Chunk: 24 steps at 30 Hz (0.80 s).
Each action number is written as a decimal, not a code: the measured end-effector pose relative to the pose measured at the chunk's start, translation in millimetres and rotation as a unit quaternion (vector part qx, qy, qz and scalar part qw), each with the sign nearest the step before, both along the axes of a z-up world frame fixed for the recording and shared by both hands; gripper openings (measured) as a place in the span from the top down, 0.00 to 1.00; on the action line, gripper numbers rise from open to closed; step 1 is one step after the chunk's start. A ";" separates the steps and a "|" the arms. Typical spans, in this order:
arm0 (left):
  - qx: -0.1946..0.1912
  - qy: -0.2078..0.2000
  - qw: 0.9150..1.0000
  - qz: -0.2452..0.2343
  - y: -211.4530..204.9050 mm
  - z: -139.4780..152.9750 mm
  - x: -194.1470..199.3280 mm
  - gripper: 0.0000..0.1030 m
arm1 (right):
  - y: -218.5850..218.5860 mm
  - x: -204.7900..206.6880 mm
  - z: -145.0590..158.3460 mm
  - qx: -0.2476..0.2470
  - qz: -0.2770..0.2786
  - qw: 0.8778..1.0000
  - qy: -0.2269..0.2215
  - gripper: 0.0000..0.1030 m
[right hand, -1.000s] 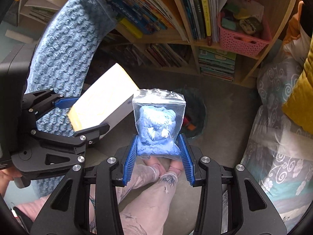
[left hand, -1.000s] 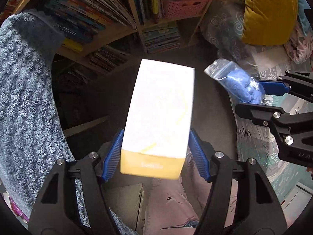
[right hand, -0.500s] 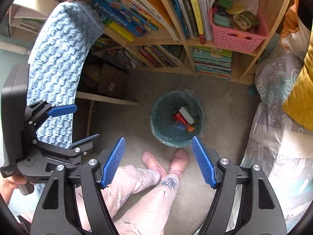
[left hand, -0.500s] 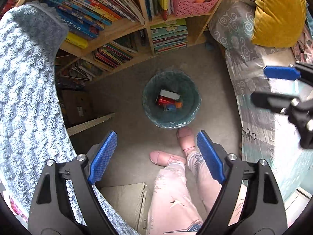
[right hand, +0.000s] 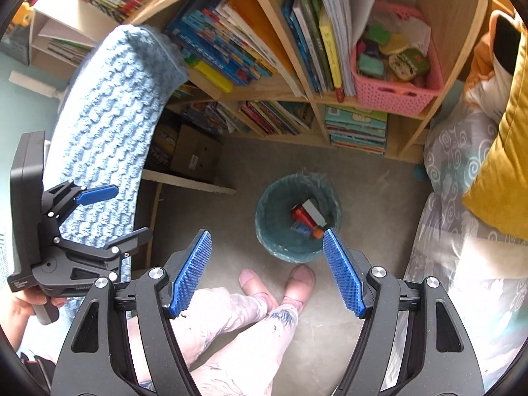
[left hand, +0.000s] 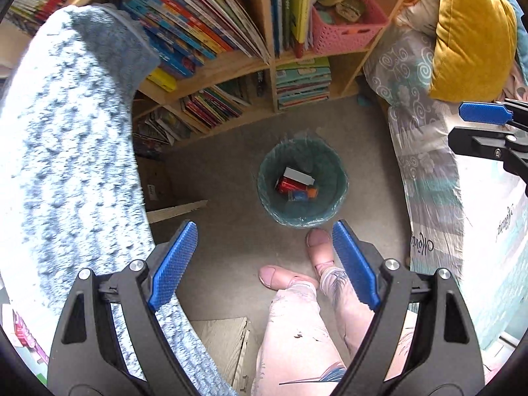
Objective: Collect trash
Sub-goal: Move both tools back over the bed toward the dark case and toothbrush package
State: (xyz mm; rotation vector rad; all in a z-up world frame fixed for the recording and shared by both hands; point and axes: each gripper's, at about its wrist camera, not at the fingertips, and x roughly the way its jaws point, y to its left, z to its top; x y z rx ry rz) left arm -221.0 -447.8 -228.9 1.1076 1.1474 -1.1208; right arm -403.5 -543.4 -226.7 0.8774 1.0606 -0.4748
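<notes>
While both grippers hang over the grey floor (left hand: 231, 178), the room spreads out below: a wooden bookshelf (right hand: 310, 95) packed with picture books, a pink perforated plastic basket (right hand: 392, 94) of small toys in one compartment, and a bed (left hand: 429, 171) with swirl-patterned bedding and a mustard velvet cushion (left hand: 472, 33) to the right. On the other side runs a fluffy blue knitted blanket (right hand: 109, 125), nubbly and thick. A brown cardboard box (right hand: 194, 155) sits under the shelf's edge.

Centre stage, the round wastebasket (left hand: 333, 171), lined with a crinkly teal bag, stands on the floor just ahead of the person's two pink-socked feet (left hand: 318, 241). Inside lies the trash (left hand: 297, 184): a white box, something red, and blue and orange bits.

The left gripper (left hand: 264, 260) has just sprung apart, its ribbed blue jaws wide and empty. The right gripper (right hand: 267, 270) has done the same — jaws spread, nothing between them, framing the basket below.
</notes>
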 end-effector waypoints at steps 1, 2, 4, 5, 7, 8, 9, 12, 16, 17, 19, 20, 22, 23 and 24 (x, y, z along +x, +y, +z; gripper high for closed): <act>-0.003 -0.003 1.000 0.003 0.7 3.3 1.2 0.21 | 0.7 2.2 4.2 -0.006 0.004 1.000 -0.002 0.30; -0.007 -0.003 1.000 0.007 2.5 7.3 3.3 0.20 | 2.0 4.5 7.8 -0.009 0.006 1.000 -0.005 0.29; -0.018 -0.001 1.000 0.021 7.4 16.7 8.9 0.16 | 3.4 8.8 17.0 -0.015 0.012 1.000 -0.016 0.25; -0.025 -0.001 0.999 0.032 10.3 22.0 12.1 0.12 | 4.6 11.1 21.2 -0.018 0.015 1.000 -0.020 0.23; -0.043 -0.001 0.998 0.055 16.9 34.4 20.3 0.11 | 8.0 17.6 31.3 -0.027 0.024 0.999 -0.030 0.20; -0.052 0.002 0.996 0.066 21.3 41.5 25.0 0.10 | 9.9 22.2 36.9 -0.030 0.031 0.998 -0.036 0.20; -0.060 0.004 0.995 0.078 25.7 47.8 29.7 0.10 | 11.5 26.8 41.8 -0.031 0.038 0.998 -0.042 0.19; -0.087 -0.005 0.989 0.116 43.7 73.0 49.5 0.08 | 19.4 44.8 59.8 -0.037 0.064 0.995 -0.066 0.16; -0.118 -0.021 0.978 0.170 79.6 106.0 81.0 0.07 | 37.0 78.5 85.1 -0.043 0.112 0.988 -0.095 0.16; -0.125 -0.025 0.974 0.186 92.0 114.1 91.5 0.07 | 44.3 90.8 92.7 -0.044 0.127 0.986 -0.104 0.15; -0.132 -0.033 0.967 0.214 116.8 126.7 111.6 0.07 | 58.0 112.3 104.4 -0.044 0.151 0.980 -0.119 0.15; -0.135 -0.038 0.964 0.227 132.0 133.0 122.9 0.07 | 63.6 121.7 108.9 -0.041 0.161 0.978 -0.126 0.15; -0.136 -0.051 0.956 0.253 162.0 143.5 145.5 0.07 | 80.7 147.2 119.6 -0.028 0.186 0.972 -0.144 0.15; -0.136 -0.055 0.953 0.263 175.2 146.7 154.4 0.07 | 87.9 157.6 123.6 -0.023 0.195 0.969 -0.151 0.15; -0.135 -0.060 0.950 0.274 188.5 150.1 164.0 0.07 | 97.7 169.6 128.5 -0.018 0.206 0.966 -0.157 0.15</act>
